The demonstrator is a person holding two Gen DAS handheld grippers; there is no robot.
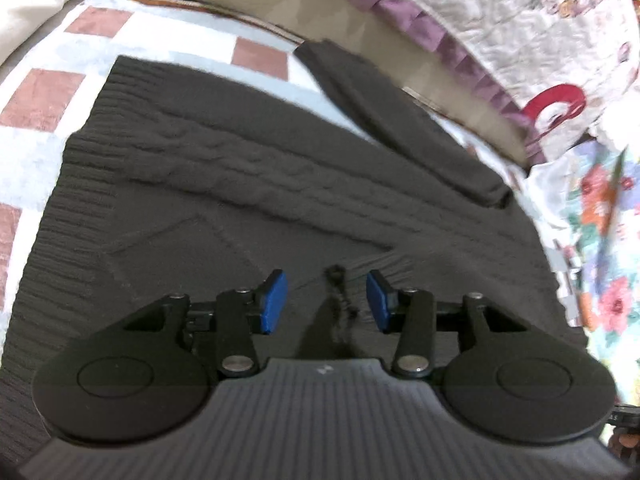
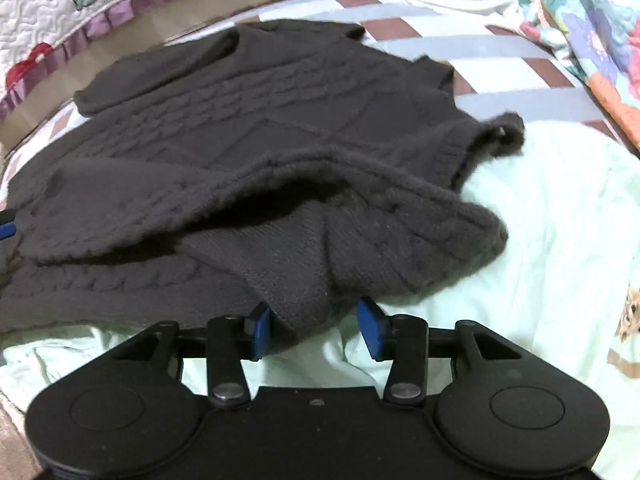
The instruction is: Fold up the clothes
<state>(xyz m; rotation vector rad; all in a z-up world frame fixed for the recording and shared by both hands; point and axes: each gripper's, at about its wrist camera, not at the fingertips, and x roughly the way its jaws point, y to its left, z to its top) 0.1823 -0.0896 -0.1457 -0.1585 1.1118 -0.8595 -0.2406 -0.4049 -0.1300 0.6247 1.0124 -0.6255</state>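
Observation:
A dark grey cable-knit sweater (image 1: 248,184) lies spread on the bed, one sleeve (image 1: 400,128) folded across its far side. My left gripper (image 1: 327,284) hovers open just over the knit; a loose strand of yarn (image 1: 340,296) lies between its blue pads and neither pad touches it. In the right wrist view the sweater (image 2: 260,120) has a near edge lifted into a loose fold. A corner of that fold (image 2: 312,304) sits between the blue pads of my right gripper (image 2: 314,308), whose jaws stand apart without visibly squeezing it.
The bed has a checked sheet (image 1: 52,92) of white and brownish-red squares and a pale green cover (image 2: 560,240) on the near side. A quilted spread with a purple frill (image 1: 500,40) lies beyond, and a floral blanket (image 2: 592,20) is bunched at the right.

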